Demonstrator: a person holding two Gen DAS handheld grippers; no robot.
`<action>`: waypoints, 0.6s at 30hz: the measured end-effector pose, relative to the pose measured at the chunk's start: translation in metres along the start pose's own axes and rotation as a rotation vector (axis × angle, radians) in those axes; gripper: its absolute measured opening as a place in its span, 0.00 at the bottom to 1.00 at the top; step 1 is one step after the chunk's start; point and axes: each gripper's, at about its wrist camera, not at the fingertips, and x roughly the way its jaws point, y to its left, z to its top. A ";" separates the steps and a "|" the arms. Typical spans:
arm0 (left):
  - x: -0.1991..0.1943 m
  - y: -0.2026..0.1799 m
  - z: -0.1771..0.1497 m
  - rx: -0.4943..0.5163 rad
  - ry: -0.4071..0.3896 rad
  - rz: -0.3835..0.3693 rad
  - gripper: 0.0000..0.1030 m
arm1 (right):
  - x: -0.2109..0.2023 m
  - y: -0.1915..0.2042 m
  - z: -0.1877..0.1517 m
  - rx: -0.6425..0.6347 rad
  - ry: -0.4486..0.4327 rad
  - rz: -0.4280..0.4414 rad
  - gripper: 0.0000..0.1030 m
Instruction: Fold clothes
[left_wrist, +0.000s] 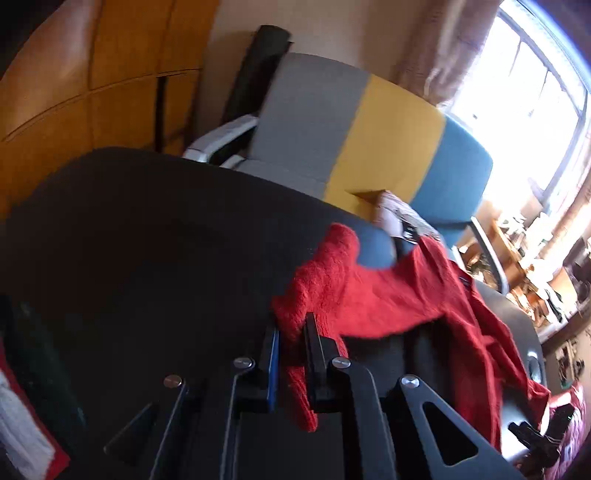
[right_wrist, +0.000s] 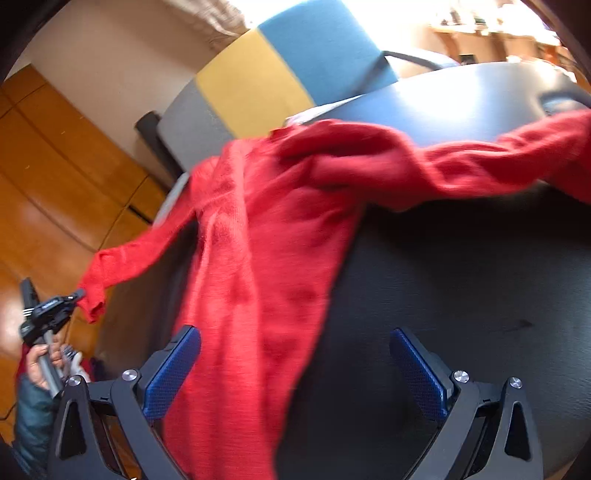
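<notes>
A red knit sweater (left_wrist: 388, 295) lies across the right part of a black table (left_wrist: 147, 240). My left gripper (left_wrist: 291, 325) is shut on the end of one sleeve and holds it just above the table. In the right wrist view the sweater (right_wrist: 258, 240) drapes from the table's far side down toward the camera, with one sleeve stretched to the right. My right gripper (right_wrist: 295, 343) is open, its blue pads (right_wrist: 173, 365) on either side of the sweater's lower part. The left gripper (right_wrist: 55, 306) shows at far left, holding the sleeve cuff.
A grey, yellow and blue chair (left_wrist: 369, 129) stands behind the table. A wooden wardrobe (left_wrist: 92, 74) fills the left. A bright window (left_wrist: 524, 92) and cluttered shelves (left_wrist: 535, 266) are at right. Red and white fabric (left_wrist: 22, 424) lies at the table's left edge.
</notes>
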 end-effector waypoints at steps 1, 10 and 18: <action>0.003 0.020 0.004 -0.042 0.011 0.043 0.10 | 0.003 0.007 0.000 -0.014 0.011 0.013 1.00; 0.015 0.073 0.001 -0.146 0.021 0.314 0.16 | 0.040 0.074 -0.005 -0.120 0.200 0.199 1.00; 0.030 -0.040 -0.059 -0.003 0.207 -0.303 0.20 | 0.048 0.109 -0.018 -0.127 0.317 0.479 1.00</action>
